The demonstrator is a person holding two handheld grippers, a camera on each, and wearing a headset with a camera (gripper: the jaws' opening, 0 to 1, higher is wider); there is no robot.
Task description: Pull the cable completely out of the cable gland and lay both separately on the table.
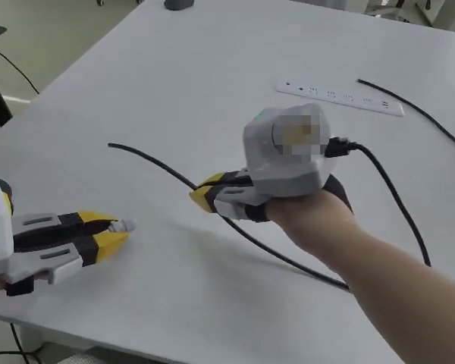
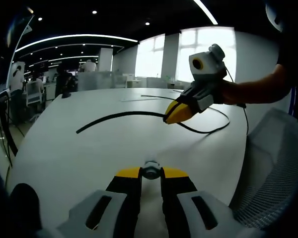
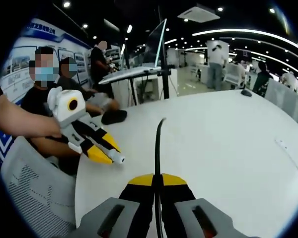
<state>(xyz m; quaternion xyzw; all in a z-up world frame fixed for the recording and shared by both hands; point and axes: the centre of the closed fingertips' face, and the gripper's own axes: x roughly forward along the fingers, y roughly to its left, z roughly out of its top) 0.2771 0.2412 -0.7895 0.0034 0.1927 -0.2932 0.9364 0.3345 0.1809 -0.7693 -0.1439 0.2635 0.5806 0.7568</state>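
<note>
- White table carries a black cable.
- Right gripper, forearm reaching from lower right, clamps the cable.
- Left gripper, held level, pinches gland.

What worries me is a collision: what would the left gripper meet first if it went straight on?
Probably the cable, crossing the table ahead of the left gripper and its gland, near where the right gripper holds it. Depth is hard to judge.

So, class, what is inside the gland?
No cable leaves the gland, gripped by the left tool; the cable is apart, gripped by the right tool. The gland's part between the jaws is covered, and its bore cannot be seen.
</note>
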